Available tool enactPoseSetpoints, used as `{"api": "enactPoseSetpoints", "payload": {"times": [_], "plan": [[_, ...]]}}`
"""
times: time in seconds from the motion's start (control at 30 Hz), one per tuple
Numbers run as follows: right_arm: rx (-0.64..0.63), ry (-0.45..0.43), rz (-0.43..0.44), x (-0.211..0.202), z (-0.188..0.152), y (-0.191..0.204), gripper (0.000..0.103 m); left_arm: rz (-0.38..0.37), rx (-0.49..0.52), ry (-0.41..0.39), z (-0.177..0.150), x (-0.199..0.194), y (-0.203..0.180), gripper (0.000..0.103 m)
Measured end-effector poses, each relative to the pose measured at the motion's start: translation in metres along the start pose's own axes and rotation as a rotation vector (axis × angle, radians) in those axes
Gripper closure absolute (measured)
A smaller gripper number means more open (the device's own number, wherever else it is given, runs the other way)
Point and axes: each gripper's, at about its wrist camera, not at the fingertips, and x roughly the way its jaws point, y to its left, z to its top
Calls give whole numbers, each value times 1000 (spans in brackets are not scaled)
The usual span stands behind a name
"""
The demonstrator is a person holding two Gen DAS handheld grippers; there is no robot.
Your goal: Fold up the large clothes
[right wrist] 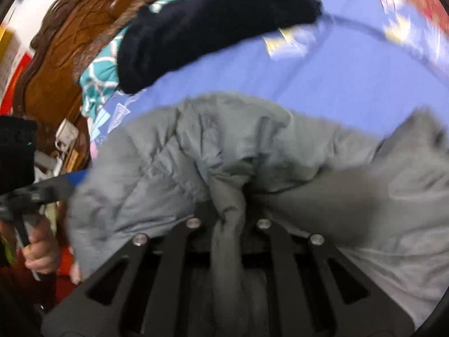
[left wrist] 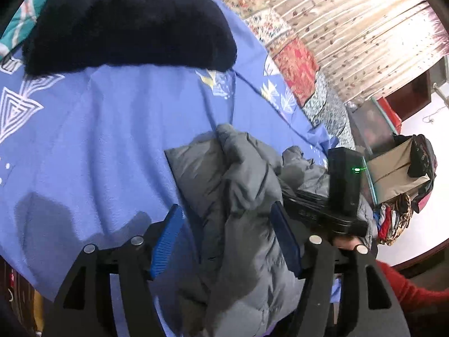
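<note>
A grey padded jacket (left wrist: 238,185) lies bunched on a blue bedsheet (left wrist: 112,129). My left gripper (left wrist: 227,224) is open, its blue pads (left wrist: 168,238) apart on either side of a jacket fold, not pinching it. In the right wrist view the jacket (right wrist: 224,146) fills the lower frame. My right gripper (right wrist: 228,207) is shut on a gathered fold of the jacket; its fingertips are buried in the fabric. The right gripper's body (left wrist: 342,185) shows at the jacket's right in the left wrist view.
A dark navy fleece garment (left wrist: 126,22) lies at the far side of the bed, also in the right wrist view (right wrist: 213,22). A patterned quilt (left wrist: 297,64) lies beyond the sheet. A carved wooden headboard (right wrist: 56,64) and a teal patterned pillow (right wrist: 98,75) are at left.
</note>
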Motion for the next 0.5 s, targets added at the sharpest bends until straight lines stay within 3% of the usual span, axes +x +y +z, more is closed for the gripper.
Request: {"api": "enactPoseSetpoints", "payload": {"times": [0.17,0.27,0.3,0.33,0.37,0.43,0.5], "plan": [[-18,-7,-41,0,-4,4,88,37,122,1,1,18,-42,18],[-21,-31,-63,-22,-6,15,74,207,200,17,1,39,-57,18],[-21,-70,-40,-41,-9,18,63,259,212,45,-1,49,-57,18],[-32,-139,-17,-72,-16,21,45,279,216,57,-3,54,-56,18],[-52,-201,-31,-97,-23,26,38,294,213,65,-4,57,-53,18],[-107,-321,-111,-152,-46,24,35,304,199,74,-4,59,-47,18],[-123,-369,-207,-187,-66,10,33,303,184,77,-3,60,-44,18]]}}
